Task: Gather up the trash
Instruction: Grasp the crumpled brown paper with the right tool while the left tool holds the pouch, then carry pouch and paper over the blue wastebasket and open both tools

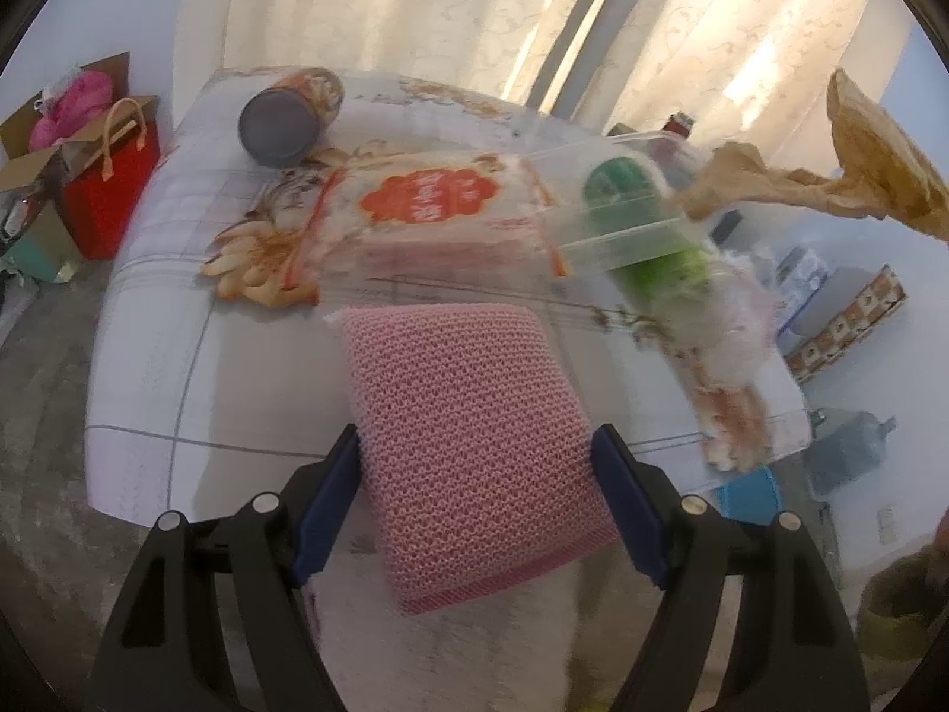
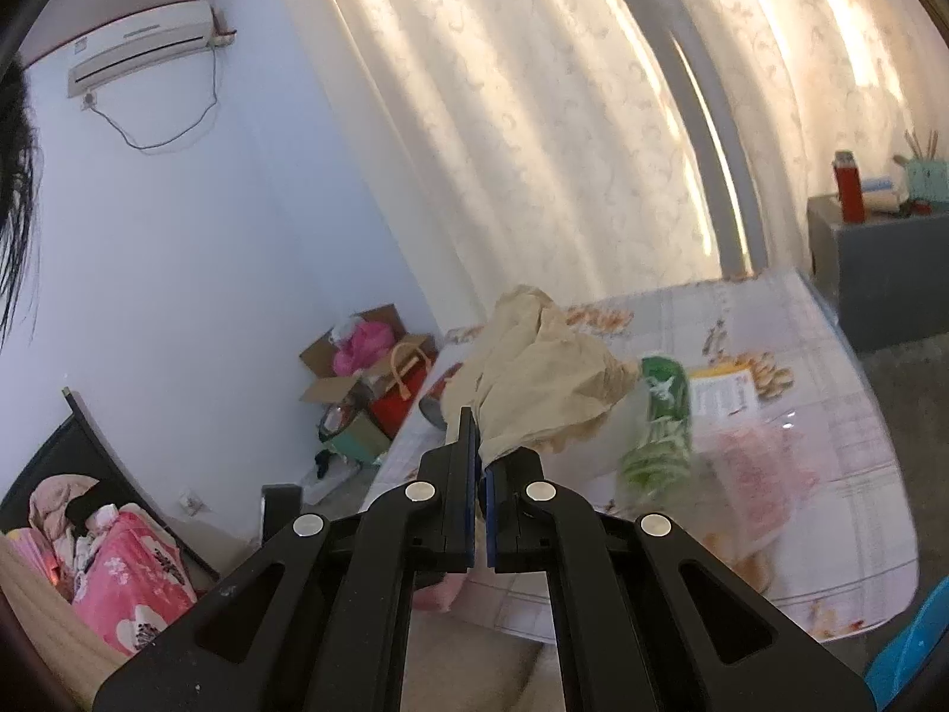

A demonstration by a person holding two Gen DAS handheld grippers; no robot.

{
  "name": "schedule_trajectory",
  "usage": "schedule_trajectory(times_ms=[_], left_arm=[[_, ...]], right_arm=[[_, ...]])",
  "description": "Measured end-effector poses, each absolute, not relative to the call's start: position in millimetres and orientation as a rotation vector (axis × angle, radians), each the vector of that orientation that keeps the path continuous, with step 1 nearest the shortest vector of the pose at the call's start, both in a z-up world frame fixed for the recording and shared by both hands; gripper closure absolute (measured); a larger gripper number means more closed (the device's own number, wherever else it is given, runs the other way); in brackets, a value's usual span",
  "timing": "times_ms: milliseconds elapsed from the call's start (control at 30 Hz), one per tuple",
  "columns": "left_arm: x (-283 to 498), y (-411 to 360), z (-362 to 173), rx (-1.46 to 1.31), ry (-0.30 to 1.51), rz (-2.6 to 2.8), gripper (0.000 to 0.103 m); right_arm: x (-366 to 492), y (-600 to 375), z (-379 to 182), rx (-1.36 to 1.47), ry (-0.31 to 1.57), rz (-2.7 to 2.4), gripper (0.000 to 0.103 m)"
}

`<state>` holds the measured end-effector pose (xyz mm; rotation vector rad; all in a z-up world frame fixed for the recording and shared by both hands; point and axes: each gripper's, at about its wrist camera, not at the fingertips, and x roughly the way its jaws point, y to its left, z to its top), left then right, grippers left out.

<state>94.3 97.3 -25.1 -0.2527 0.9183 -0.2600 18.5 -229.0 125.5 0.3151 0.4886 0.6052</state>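
Left gripper (image 1: 474, 463) clamping pink knitted rectangular sponge (image 1: 468, 433), right gripper (image 2: 479, 445) pinching crumpled beige paper bag (image 2: 545, 380), green plastic bottle (image 2: 661, 421) on far floral-clothed table (image 2: 830, 368).

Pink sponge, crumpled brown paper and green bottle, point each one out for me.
pink sponge (image 1: 468, 439): left wrist view, middle of its knitted face.
crumpled brown paper (image 2: 545, 380): right wrist view, centre of the wad.
green bottle (image 2: 661, 415): right wrist view, its label.
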Motion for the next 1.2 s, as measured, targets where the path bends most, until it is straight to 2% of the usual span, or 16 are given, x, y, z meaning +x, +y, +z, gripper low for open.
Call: schedule_trajectory(times_ms=[233,433,767,967,1200], left_arm=[[91.5,69.3,5.9,-0.258,0.868,-0.384,0.028],[100.8,11.5,42.2,-0.209,0.821,-0.572,0.028],[111.7,-168.9,69.4,-0.067,0.871,-0.947,0.028],[106.4,-298.6,44.1,0.009,0.995,-1.075,0.028],[93.3,-431.3,-32.5,0.133,1.163,-1.081,0.028]], right_arm=[[5.7,-283.8,118.4,0.406,0.455,0.507,0.102],[-22.4,-351.0,116.5,0.472,0.382,0.338,0.102],[-85.0,-464.7,82.7,0.583,0.313,-0.017,0.102],[-101.3,-540.0,24.0,0.669,0.387,-0.22,0.102],[-75.6,-607.5,-62.8,0.827,0.513,-0.291,0.102]])
